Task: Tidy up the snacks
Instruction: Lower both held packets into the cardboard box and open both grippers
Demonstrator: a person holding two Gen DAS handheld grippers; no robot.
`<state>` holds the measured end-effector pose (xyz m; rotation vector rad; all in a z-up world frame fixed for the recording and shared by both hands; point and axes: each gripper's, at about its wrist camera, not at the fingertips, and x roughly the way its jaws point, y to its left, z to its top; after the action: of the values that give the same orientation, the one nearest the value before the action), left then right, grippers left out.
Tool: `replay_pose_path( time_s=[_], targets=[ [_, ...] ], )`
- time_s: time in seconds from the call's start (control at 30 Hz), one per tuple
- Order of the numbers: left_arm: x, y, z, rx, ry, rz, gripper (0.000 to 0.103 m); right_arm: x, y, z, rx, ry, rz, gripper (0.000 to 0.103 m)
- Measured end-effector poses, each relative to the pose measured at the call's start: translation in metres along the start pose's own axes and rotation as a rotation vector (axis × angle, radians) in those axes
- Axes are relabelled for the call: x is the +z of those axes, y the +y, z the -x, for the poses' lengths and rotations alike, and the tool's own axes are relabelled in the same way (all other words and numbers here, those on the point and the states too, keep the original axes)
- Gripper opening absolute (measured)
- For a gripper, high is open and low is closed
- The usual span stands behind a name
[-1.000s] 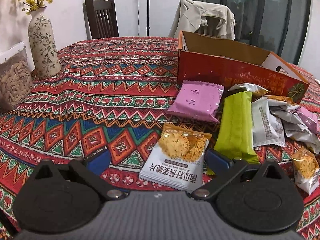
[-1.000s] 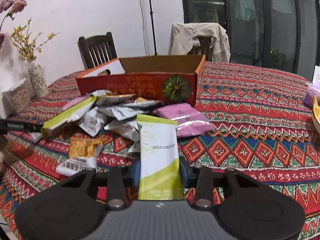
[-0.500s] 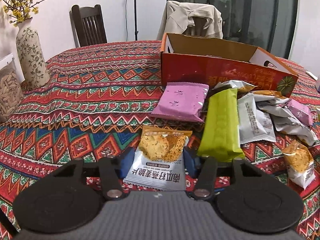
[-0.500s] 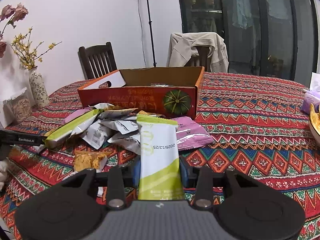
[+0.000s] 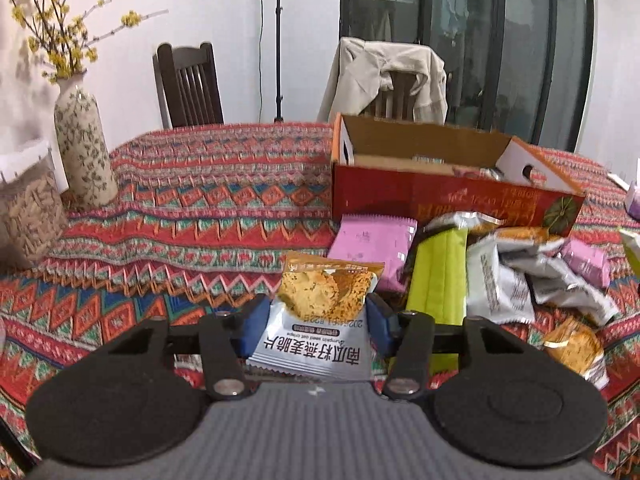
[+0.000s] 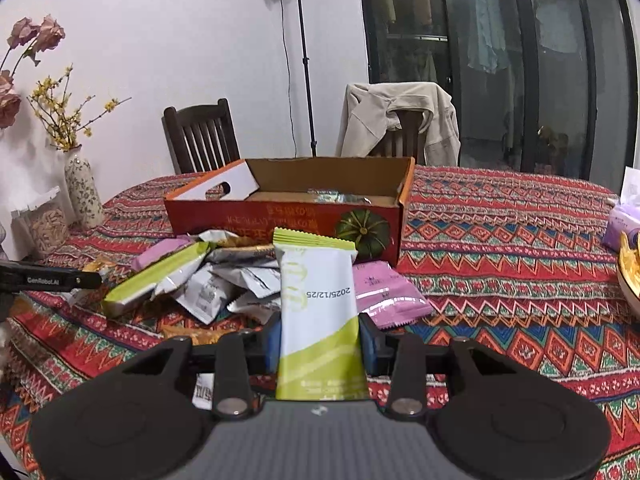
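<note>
Our left gripper (image 5: 312,320) clamped the oat crisp packet (image 5: 320,316) by its sides; our right gripper (image 6: 320,340) pinched the green bar (image 6: 320,312). Both seemed light, crinkly, crushable; the box (image 6: 288,216) stood ahead.

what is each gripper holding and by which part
Left gripper: silver-and-orange oat crisp packet, pinched at its side edges. Right gripper: white-and-green wrapper, likewise.

The table (image 6: 500,240) is covered by a red zigzag-patterned cloth. An open red cardboard box (image 6: 288,220) is set on it, with a loose heap of foil snack packets (image 6: 216,276) just in front. A floral ceramic vase (image 5: 82,148) is stood near the far edge.
</note>
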<state>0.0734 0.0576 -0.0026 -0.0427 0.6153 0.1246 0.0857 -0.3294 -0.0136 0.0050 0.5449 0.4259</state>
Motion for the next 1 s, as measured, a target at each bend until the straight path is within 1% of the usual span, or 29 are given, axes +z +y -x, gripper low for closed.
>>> replay_pose_path(
  time_s=[0.13, 0.23, 0.43, 0.6, 0.77, 1.0],
  targets=[
    [0.015, -0.004, 0.002, -0.006, -0.026, 0.003, 0.053, 0.008, 0.004, -0.003, 0.002, -0.019, -0.004, 0.037],
    [0.026, -0.011, 0.004, -0.030, -0.048, 0.012, 0.053, 0.018, 0.009, -0.005, 0.001, -0.037, -0.001, 0.037],
    [0.053, -0.031, 0.004, -0.072, -0.104, 0.005, 0.053, 0.046, 0.021, -0.009, 0.003, -0.093, 0.023, 0.037],
    [0.080, -0.046, -0.002, -0.100, -0.140, 0.020, 0.053, 0.073, 0.026, -0.018, 0.004, -0.123, 0.029, 0.037],
    [0.104, -0.062, -0.007, -0.096, -0.182, 0.013, 0.053, 0.100, 0.026, -0.035, -0.003, -0.147, 0.028, 0.037],
    [0.139, -0.080, -0.024, -0.091, -0.219, 0.021, 0.053, 0.142, 0.019, -0.069, -0.020, -0.177, -0.009, 0.037]
  ],
)
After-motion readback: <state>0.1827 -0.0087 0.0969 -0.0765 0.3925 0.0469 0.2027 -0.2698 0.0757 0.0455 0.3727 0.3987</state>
